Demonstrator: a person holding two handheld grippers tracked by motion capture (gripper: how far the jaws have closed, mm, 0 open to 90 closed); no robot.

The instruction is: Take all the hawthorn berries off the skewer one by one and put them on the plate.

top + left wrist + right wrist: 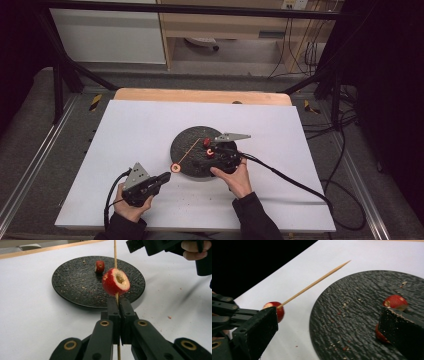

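Note:
In the left gripper view my left gripper (pixel 118 301) is shut on a thin wooden skewer (pixel 115 255). A hollowed red fruit (pixel 115 281) is threaded on the skewer just above the jaws. From above, this gripper (pixel 169 175) sits at the near-left rim of a black round plate (pixel 192 167), and the skewer (pixel 190 149) slants over the plate. My right gripper (pixel 329 317) is open wide over the plate. One red fruit piece (pixel 395 302) lies beyond its right jaw. Another piece (pixel 380 335) is partly hidden behind that jaw.
The plate rests on a white sheet (pixel 135 130) over a wooden table (pixel 200 95). Crumbs dot the plate and the sheet. Cables trail from both grippers toward the near edge and right side. A dark metal frame (pixel 60 75) stands around the table.

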